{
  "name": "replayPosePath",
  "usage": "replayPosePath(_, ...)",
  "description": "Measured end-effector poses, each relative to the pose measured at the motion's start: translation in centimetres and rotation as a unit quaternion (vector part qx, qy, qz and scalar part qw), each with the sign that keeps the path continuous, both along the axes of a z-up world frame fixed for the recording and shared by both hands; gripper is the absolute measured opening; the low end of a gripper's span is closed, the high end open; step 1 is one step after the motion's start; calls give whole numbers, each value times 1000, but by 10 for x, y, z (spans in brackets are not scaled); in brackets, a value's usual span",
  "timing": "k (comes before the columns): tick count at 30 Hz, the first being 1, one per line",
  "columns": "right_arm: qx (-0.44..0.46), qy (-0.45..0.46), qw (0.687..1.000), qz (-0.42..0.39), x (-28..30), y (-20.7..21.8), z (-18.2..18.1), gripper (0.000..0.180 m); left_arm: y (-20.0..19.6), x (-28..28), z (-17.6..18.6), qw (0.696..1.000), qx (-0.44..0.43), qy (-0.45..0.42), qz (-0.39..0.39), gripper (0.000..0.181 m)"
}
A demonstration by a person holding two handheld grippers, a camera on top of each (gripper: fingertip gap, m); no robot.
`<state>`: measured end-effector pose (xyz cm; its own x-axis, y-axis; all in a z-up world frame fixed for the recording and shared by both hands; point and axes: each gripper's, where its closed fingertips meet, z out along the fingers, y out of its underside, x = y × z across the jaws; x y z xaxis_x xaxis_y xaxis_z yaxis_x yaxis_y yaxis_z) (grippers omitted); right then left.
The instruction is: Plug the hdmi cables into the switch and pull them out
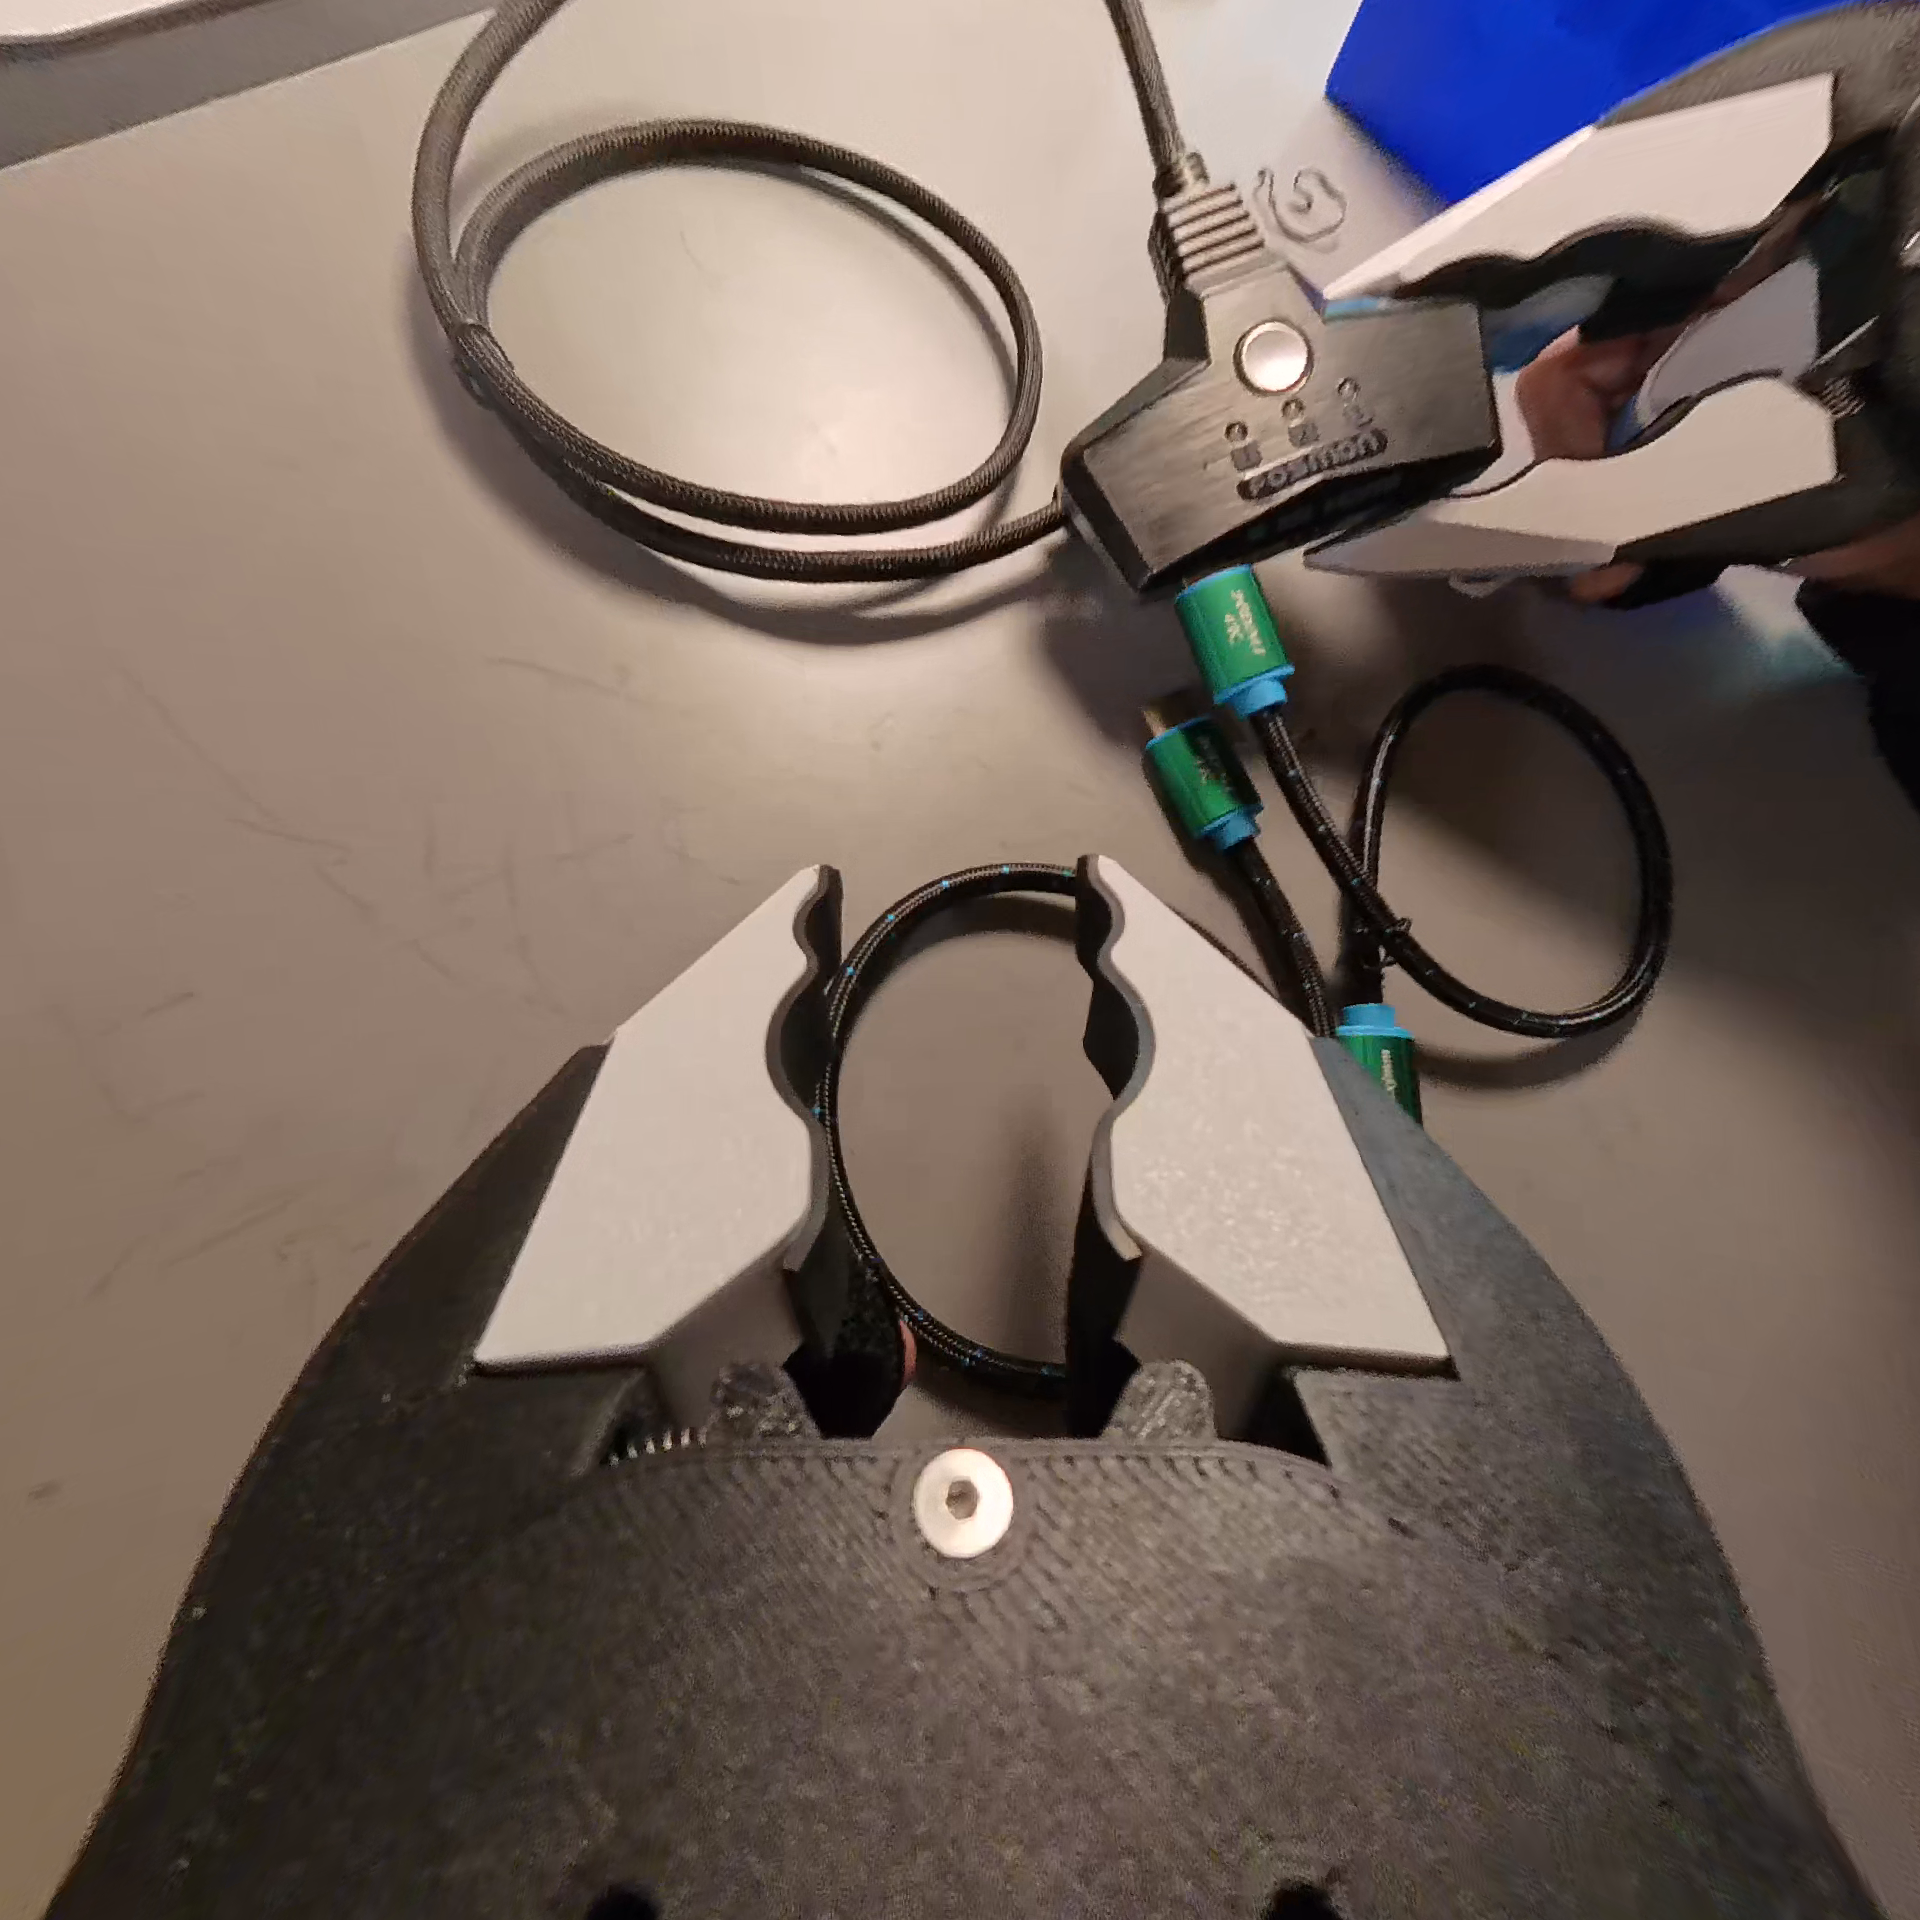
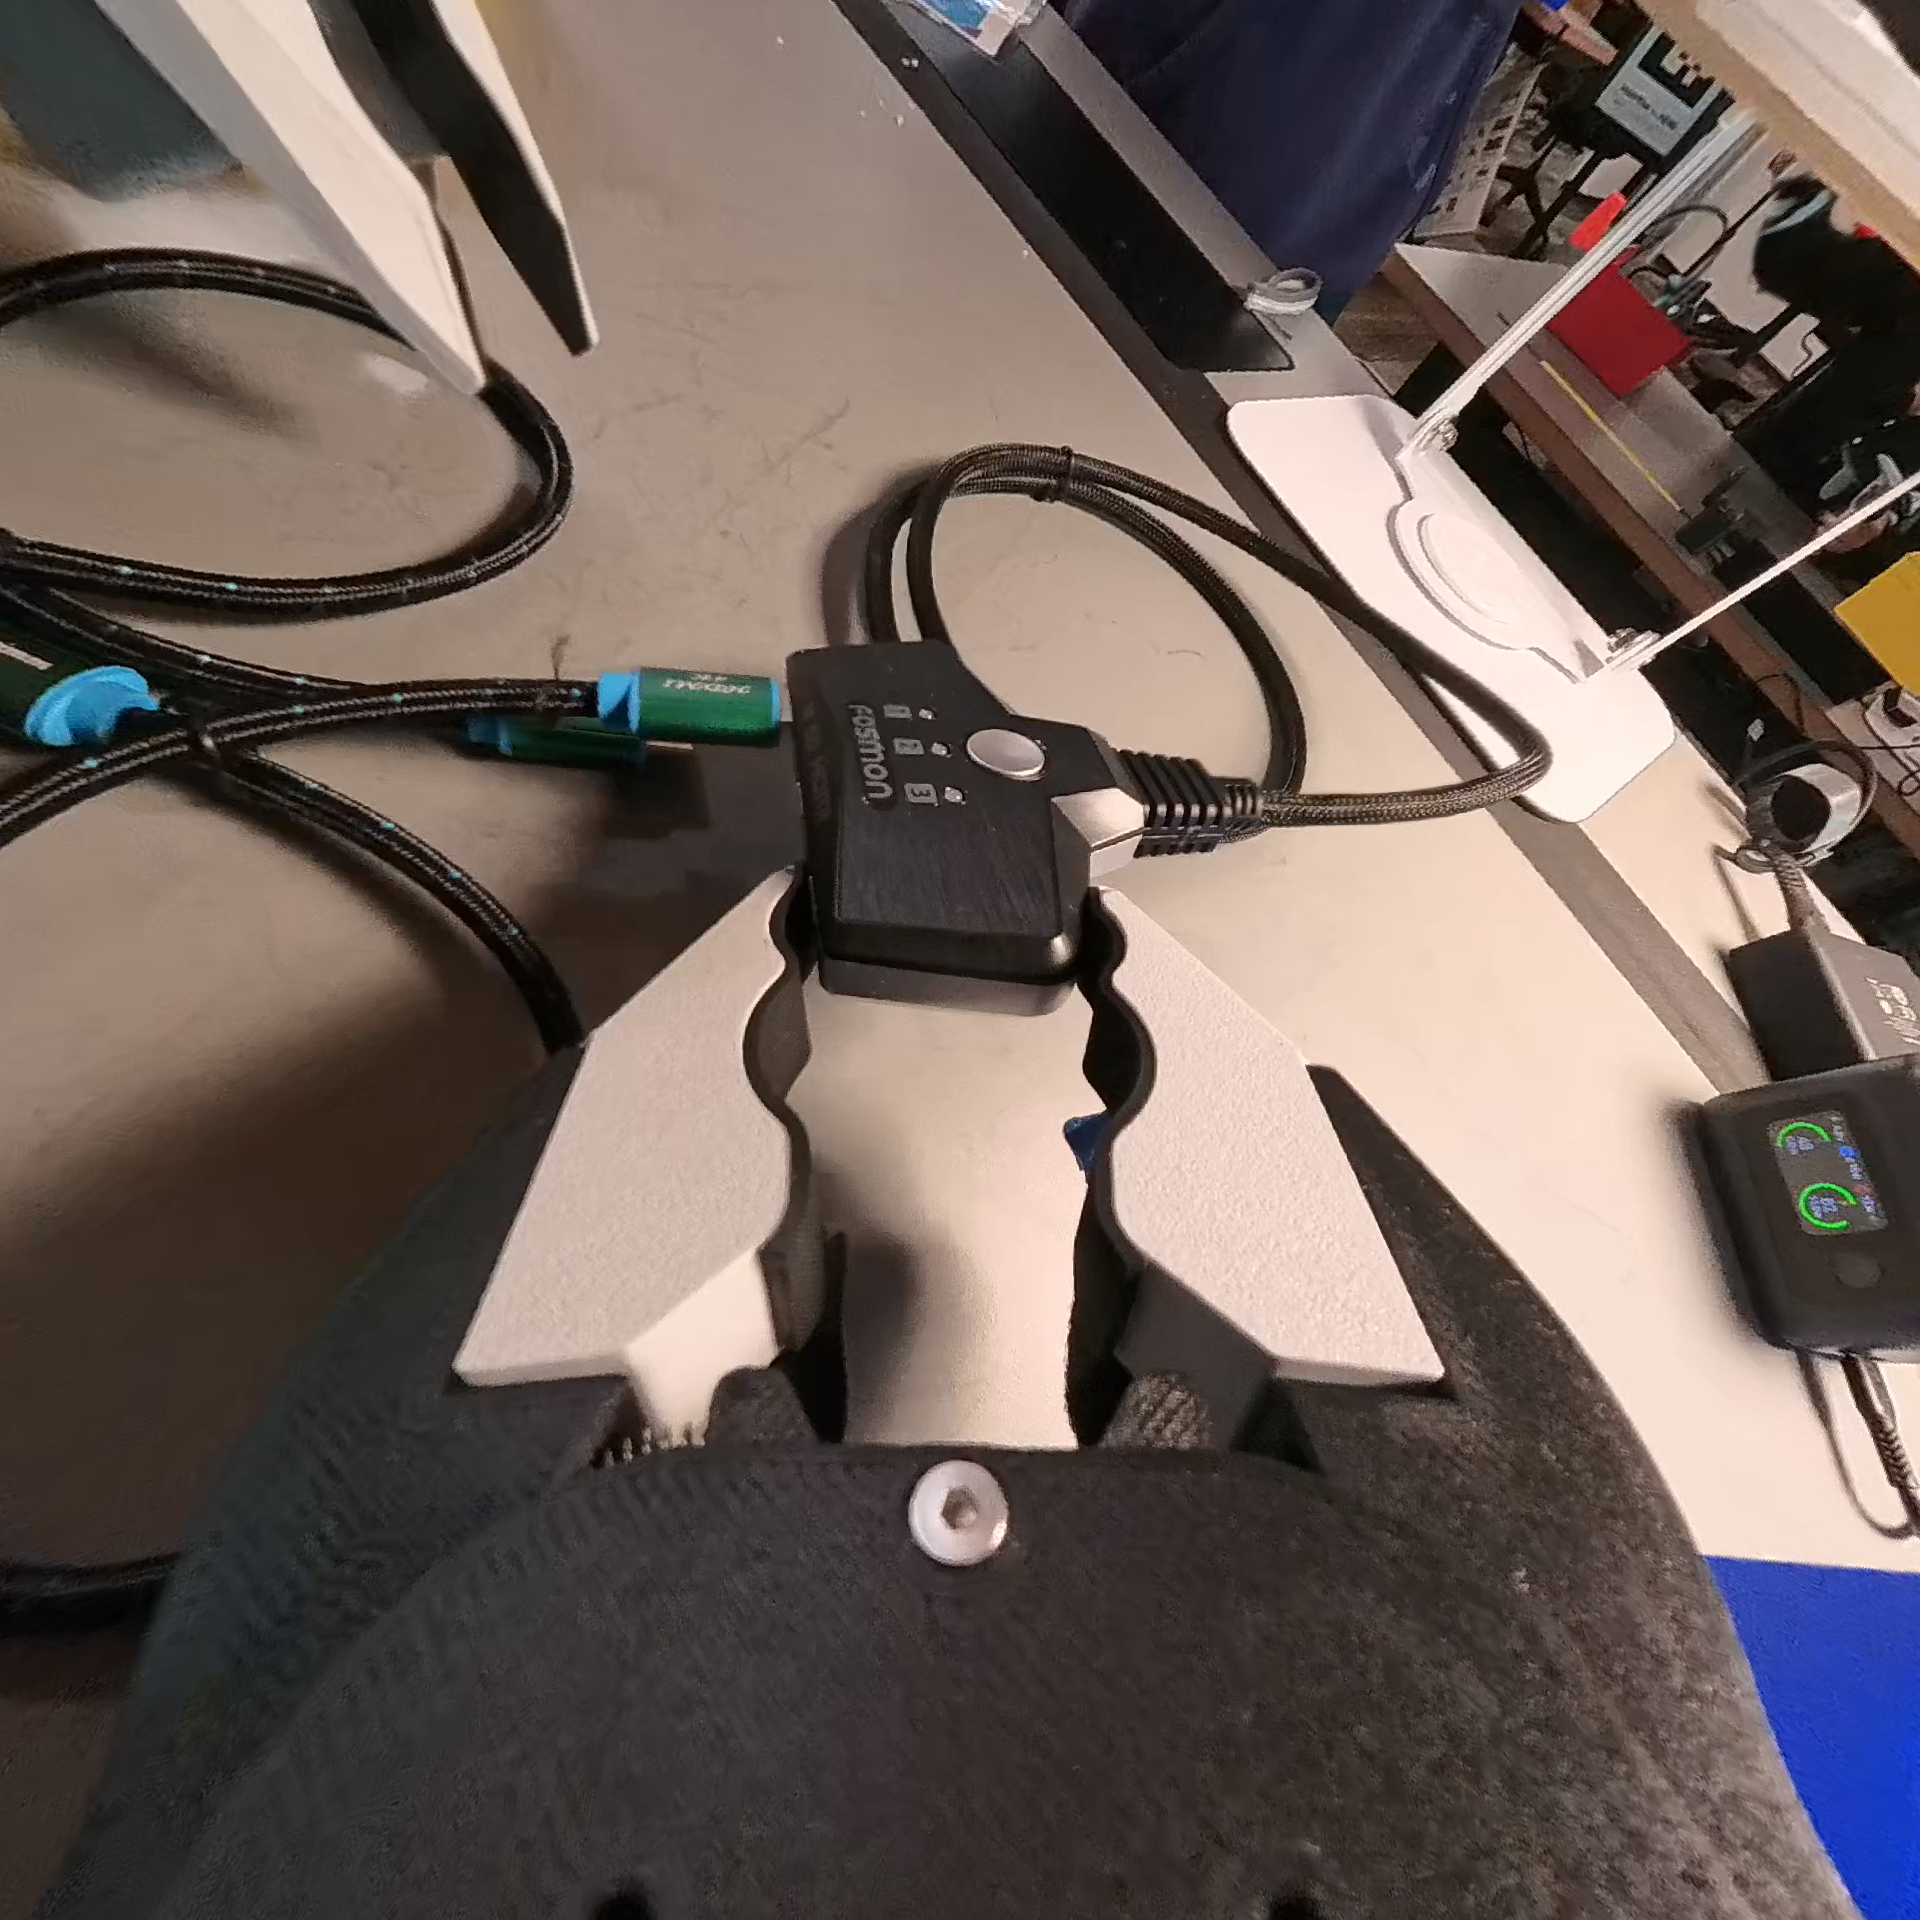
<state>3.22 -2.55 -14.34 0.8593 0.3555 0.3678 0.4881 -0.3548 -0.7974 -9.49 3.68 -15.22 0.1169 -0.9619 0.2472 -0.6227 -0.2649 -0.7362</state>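
The black HDMI switch (image 2: 935,810) is clamped at its near end by my right gripper (image 2: 945,914), a little above the grey table. One green HDMI plug (image 2: 696,701) sits in a port on the switch's left side. A second green plug (image 2: 551,738) lies loose just below it. In the left wrist view the switch (image 1: 1288,436) is at the upper right, held by the right gripper (image 1: 1340,426), with the inserted plug (image 1: 1231,644), the loose plug (image 1: 1200,779) and a third plug (image 1: 1377,1060). My left gripper (image 1: 961,894) is open and empty, over a loop of black-blue cable (image 1: 862,1039).
The switch's own black braided cable (image 1: 727,343) lies coiled at the back. A blue box (image 1: 1507,83) stands behind the switch. A white lamp base (image 2: 1455,582), a black adapter (image 2: 1808,987) and a small device with a lit screen (image 2: 1818,1195) sit along the table's right edge. The black adapter (image 2: 1808,987) sits 30 cm or so from the ends of my right fingers.
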Motion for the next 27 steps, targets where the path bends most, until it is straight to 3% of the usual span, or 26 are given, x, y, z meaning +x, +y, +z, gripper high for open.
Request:
replayPosePath(14,-1,4,1000,-1,0,0,-1,52,-6,-2,-20,997,52,51,-30,47)
replayPosePath(27,-1,4,1000,-1,0,0,-1,53,6,-2,-22,995,81,56,-6,47)
